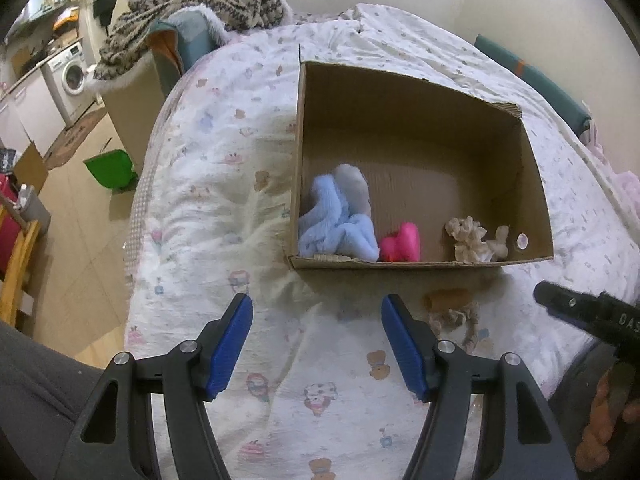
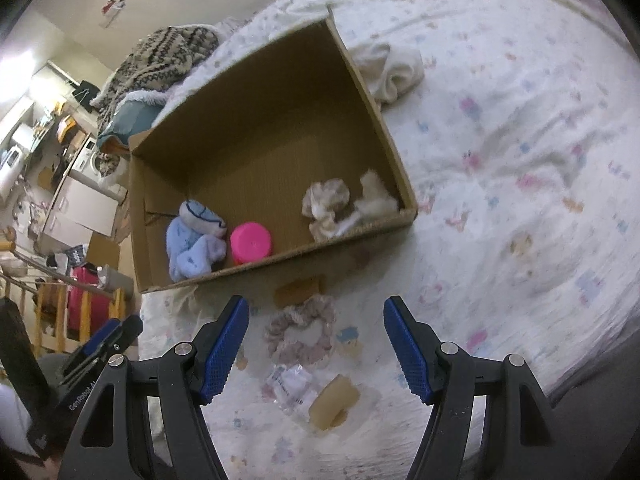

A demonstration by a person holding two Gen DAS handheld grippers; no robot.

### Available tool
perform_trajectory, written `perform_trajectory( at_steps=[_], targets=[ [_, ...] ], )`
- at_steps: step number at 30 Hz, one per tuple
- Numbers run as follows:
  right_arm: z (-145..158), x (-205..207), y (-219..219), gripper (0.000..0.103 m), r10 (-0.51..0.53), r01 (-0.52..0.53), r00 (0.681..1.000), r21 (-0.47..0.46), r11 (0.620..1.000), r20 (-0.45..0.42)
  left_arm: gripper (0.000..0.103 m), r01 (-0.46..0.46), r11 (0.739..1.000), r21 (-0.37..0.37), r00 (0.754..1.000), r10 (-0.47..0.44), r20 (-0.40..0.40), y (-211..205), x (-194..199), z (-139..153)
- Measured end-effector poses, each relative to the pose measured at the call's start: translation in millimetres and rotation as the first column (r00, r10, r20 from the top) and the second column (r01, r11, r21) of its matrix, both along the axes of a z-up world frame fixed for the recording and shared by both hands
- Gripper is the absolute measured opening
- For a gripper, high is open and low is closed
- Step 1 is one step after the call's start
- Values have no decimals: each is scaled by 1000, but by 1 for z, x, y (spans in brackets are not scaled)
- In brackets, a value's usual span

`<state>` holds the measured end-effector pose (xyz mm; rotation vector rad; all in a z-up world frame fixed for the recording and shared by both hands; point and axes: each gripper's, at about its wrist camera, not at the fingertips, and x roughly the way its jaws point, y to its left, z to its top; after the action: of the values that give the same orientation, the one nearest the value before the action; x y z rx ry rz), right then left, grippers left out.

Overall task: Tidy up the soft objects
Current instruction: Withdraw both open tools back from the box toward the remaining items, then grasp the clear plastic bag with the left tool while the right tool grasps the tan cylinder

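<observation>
An open cardboard box [image 1: 420, 92] [image 2: 248, 92] stands on the bed. Inside it lie a light blue fluffy cloth [image 1: 338, 220] [image 2: 194, 240], a pink soft object [image 1: 402, 244] [image 2: 251, 242] and cream fluffy pieces [image 1: 472, 240] [image 2: 332, 200]. In front of the box on the quilt lie a pinkish scrunchie [image 2: 300, 330] [image 1: 456, 318], a tan sponge [image 2: 334, 402], a brown flat piece [image 2: 300, 290] and a small plastic packet [image 2: 290, 386]. My left gripper [image 1: 316, 344] is open and empty. My right gripper [image 2: 316, 344] is open and empty above the scrunchie.
A white folded cloth [image 2: 394, 68] lies on the quilt behind the box. A patterned knit blanket [image 1: 192, 4] is piled at the bed's far left. The bed edge drops to the floor at left, with a green bin [image 1: 110, 168] below.
</observation>
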<state>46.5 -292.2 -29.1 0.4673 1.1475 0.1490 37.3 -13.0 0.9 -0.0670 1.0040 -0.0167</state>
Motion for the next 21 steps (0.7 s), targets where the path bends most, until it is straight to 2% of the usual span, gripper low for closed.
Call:
perform_trajectory(
  at_steps=[4, 6, 8, 10, 11, 12, 13, 16, 18, 21],
  targets=[
    [-26, 3, 3, 74, 14, -9, 991, 37, 999, -134, 64, -11, 1000, -4, 1000, 10, -22, 0, 2, -5],
    [-42, 3, 7, 74, 29, -19, 974, 46, 999, -223, 64, -13, 1000, -1, 999, 13, -37, 0, 3, -9],
    [-61, -1, 12, 74, 55, -33, 943, 75, 997, -328, 64, -12, 1000, -2, 999, 12, -53, 0, 5, -13],
    [-70, -4, 18, 70, 77, -48, 926, 88, 995, -370, 64, -10, 1000, -3, 998, 10, -60, -2, 5, -15],
    [-69, -5, 22, 67, 86, -66, 927, 66, 996, -366, 64, -8, 1000, -2, 998, 7, -63, -2, 6, -16],
    [-69, -4, 25, 59, 95, -80, 927, 55, 995, -363, 64, -5, 1000, -1, 998, 5, -66, -3, 6, -17],
    [-70, -4, 28, 47, 106, -94, 924, 52, 994, -367, 64, -1, 1000, -1, 998, 1, -70, -4, 6, -19],
    [-70, -4, 31, 25, 103, -101, 926, 26, 995, -362, 64, 21, 1000, -10, 996, -22, -88, -8, 6, -22],
    [-61, -3, 31, 16, 98, -95, 944, 26, 995, -316, 64, 45, 999, -21, 993, -47, -105, -12, 6, -26],
    [-44, -4, 31, 13, 86, -87, 973, 4, 996, -216, 64, 98, 994, -57, 986, -104, -131, -19, 4, -32]
  ],
)
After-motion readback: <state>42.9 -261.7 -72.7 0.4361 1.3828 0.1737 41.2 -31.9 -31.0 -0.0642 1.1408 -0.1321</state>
